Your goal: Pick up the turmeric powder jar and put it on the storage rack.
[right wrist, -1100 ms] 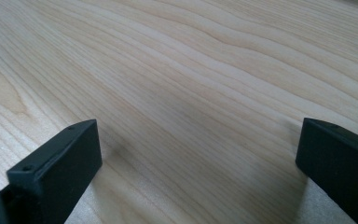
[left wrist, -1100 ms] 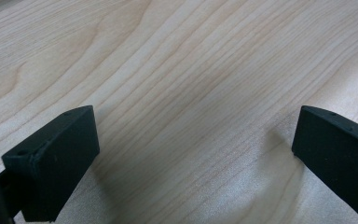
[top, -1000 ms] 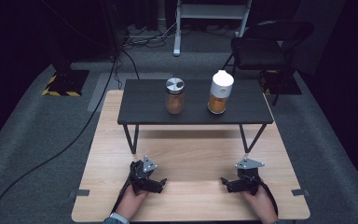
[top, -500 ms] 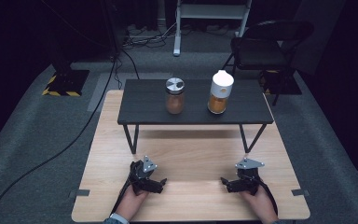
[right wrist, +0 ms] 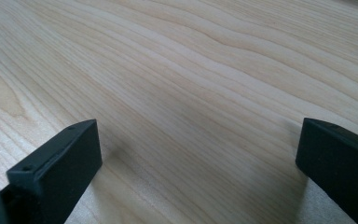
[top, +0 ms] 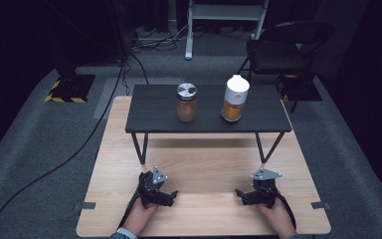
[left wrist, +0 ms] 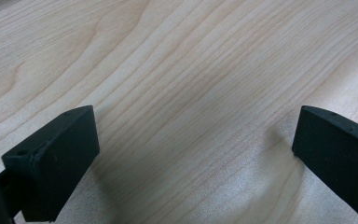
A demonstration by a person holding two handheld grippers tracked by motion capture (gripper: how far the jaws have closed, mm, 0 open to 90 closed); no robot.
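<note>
Left to right, from the high view. The left gripper (top: 174, 193) rests on the wooden table (top: 204, 164) near its front edge, held in the person's left hand (top: 140, 215); its own view shows the jaws spread wide over bare wood grain with nothing between them. Behind and above stands a low black shelf (top: 151, 112) on thin legs, bearing a jar (top: 186, 102) with a metal lid toward the shelf's left of centre and, well apart to its right, a bottle (top: 235, 98) with a white cap; both stand upright and hold an orange-brown filling. The right gripper (top: 238, 193) lies on the table near the front edge opposite the left one, jaws likewise wide apart and empty. Judged from this rest pose, the step in hand is the first reach: each gripper should lift clear of the wood, rise above the shelf's front edge, then approach its container level from the front, with the jaws straddling the body below the lid or cap. The shelf's front edge and its legs are the obstacles; the tabletop between the grippers is free, and the gap between jar and bottle leaves room for one jaw of each. Both containers stand near the shelf's middle depth, away from its edges.
</note>
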